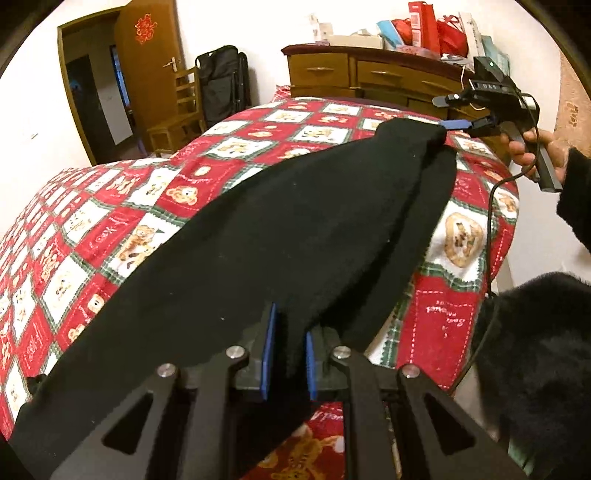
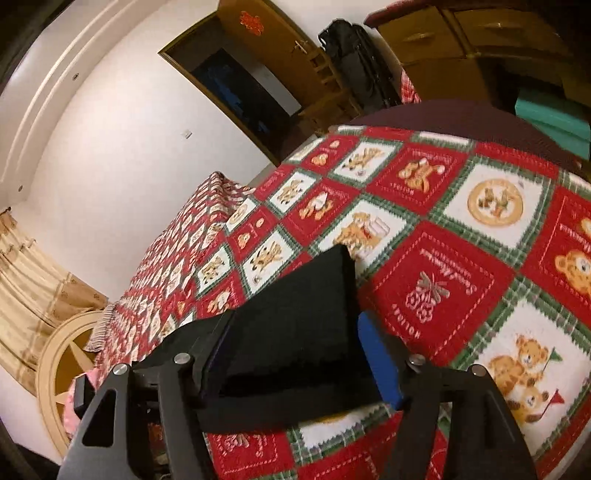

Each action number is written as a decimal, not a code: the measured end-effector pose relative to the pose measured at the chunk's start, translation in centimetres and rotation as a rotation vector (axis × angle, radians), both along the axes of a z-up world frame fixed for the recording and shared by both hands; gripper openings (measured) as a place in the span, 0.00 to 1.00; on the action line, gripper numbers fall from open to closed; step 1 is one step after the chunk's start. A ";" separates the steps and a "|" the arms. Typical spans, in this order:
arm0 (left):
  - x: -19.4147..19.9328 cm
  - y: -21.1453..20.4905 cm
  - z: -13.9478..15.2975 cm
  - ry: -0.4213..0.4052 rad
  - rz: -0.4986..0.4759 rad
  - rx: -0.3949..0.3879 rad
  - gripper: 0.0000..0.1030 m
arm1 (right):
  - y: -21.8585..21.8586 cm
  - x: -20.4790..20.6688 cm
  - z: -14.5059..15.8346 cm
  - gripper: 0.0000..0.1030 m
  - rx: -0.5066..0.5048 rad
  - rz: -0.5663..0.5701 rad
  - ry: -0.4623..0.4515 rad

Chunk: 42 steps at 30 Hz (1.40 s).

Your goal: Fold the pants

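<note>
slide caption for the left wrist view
Left gripper clamps black pants on a teddy-bear bedspread; right gripper open at the far end.

A bedroom in a home is shown. A bed (image 1: 110, 221) is covered with a red, white and green blanket printed with teddy bears. At the far side a wooden dresser (image 1: 354, 74) is seen, piled with red gift bags (image 1: 424, 26) and boxes. To the left an open wooden door (image 1: 147, 62) is marked with a red paper ornament, and a wooden chair (image 1: 181, 114) is set beside it. Beige curtains (image 2: 33, 280) are hung on the near left wall.
</note>
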<state>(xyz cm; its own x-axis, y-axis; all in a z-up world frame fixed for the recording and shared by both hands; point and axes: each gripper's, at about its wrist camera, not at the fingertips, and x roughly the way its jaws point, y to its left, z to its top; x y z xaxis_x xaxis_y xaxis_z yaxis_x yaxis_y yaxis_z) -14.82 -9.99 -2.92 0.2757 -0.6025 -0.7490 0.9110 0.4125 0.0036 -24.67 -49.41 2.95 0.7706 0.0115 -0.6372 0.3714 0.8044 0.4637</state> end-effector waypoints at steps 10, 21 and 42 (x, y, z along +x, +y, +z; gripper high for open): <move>0.0 -1.4 -0.3 -0.040 -0.007 0.023 0.15 | 3.1 1.6 0.2 0.00 -0.168 0.134 0.134; 0.0 -0.7 0.3 -0.030 -0.024 0.001 0.15 | 0.3 -2.9 2.7 0.02 -0.074 0.023 -0.010; 0.4 -2.8 -0.7 -0.037 -0.016 0.022 0.09 | 2.7 2.5 -0.4 0.05 -0.195 0.150 0.207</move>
<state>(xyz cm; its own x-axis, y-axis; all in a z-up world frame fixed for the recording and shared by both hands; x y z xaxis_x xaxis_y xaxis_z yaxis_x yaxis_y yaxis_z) -14.39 -12.77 -3.62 0.2940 -0.5903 -0.7517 0.9166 0.3970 0.0468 -22.12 -46.68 2.59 0.6234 -0.0229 -0.7816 0.3123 0.9237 0.2220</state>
